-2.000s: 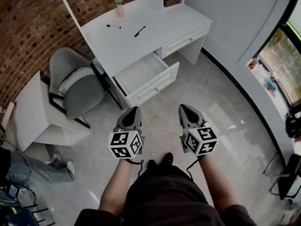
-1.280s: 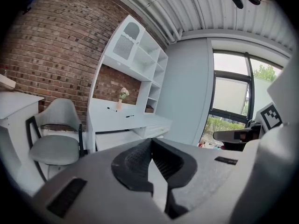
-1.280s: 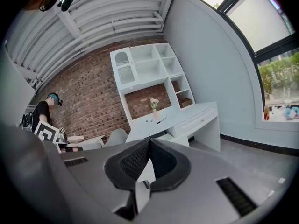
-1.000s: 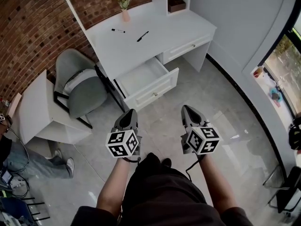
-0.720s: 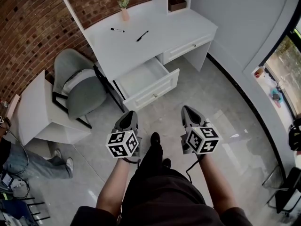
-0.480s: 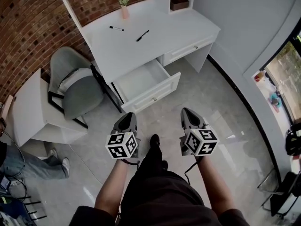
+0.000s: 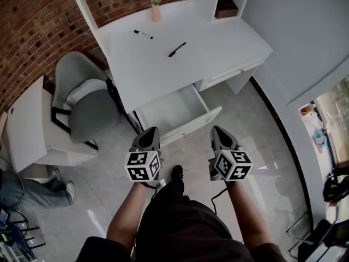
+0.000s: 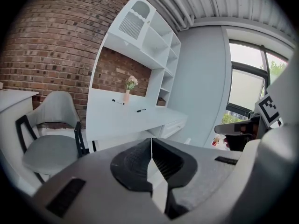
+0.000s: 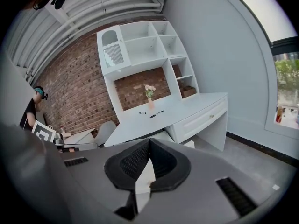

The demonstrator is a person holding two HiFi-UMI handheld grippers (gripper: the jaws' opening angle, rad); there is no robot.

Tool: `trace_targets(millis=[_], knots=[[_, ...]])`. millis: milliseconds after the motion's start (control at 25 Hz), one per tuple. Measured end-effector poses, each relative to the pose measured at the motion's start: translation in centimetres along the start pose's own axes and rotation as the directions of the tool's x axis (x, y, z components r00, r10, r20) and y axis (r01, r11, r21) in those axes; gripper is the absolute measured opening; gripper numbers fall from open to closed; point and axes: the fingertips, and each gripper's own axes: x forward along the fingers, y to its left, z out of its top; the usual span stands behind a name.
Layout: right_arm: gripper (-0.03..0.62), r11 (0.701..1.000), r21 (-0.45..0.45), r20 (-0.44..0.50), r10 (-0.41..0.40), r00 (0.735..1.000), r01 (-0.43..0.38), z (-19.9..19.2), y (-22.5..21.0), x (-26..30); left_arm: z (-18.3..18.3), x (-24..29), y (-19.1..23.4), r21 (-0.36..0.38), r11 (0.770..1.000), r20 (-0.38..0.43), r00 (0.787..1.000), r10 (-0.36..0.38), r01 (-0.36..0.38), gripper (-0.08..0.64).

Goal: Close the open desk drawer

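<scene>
The white desk [image 7: 163,53] has one drawer [image 7: 172,109] pulled out, its inside bare and its front panel [image 7: 192,129] facing me. Both grippers are held over the floor just short of that panel. The left gripper [image 7: 150,130] is shut with nothing in it, near the panel's left end. Level with it, the right gripper [image 7: 217,129] is also shut and holds nothing, near the panel's right end. Neither touches the drawer. In the left gripper view the shut jaws [image 8: 151,140] hide most of the drawer. The right gripper view shows the desk [image 9: 187,107] beyond its shut jaws [image 9: 149,141].
A grey chair [image 7: 87,100] stands left of the drawer, with a white side table [image 7: 24,127] beyond it. Two pens [image 7: 176,49] and a flower vase [image 7: 156,7] are on the desk top. A closed drawer [image 7: 232,74] lies to the right. A person's legs [image 7: 27,190] show at far left.
The person has stepped forward, so desk and drawer are closer and the grippers now sit just before the drawer front. Both grippers stay shut and the drawer stays open.
</scene>
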Motion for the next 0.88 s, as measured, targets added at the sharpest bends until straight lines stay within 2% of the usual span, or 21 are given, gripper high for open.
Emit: trace_targets(millis=[280,520,880], knots=[[0.005,0.999,-0.029,-0.036,0.016,0.999,-0.017,1.6,-0.2,5.1,1.1,2.8,2.8,-0.041,0.998,-0.005,0.999,0.044,-0.044,0.011],[0.005,0.995,-0.058,-0.097,0.077,0.992,-0.083,1.5,-1.0,8.4,0.7,3.6,3.9,-0.087,0.990,-0.010,0.994,0.113,-0.113,0.009],[0.005,0.968,-0.117,-0.179,0.199,0.963,-0.222,1.3,-2.6,10.3,-0.4,2.9,2.6,-0.144,0.952,-0.014,0.963,0.270,-0.269,0.009]])
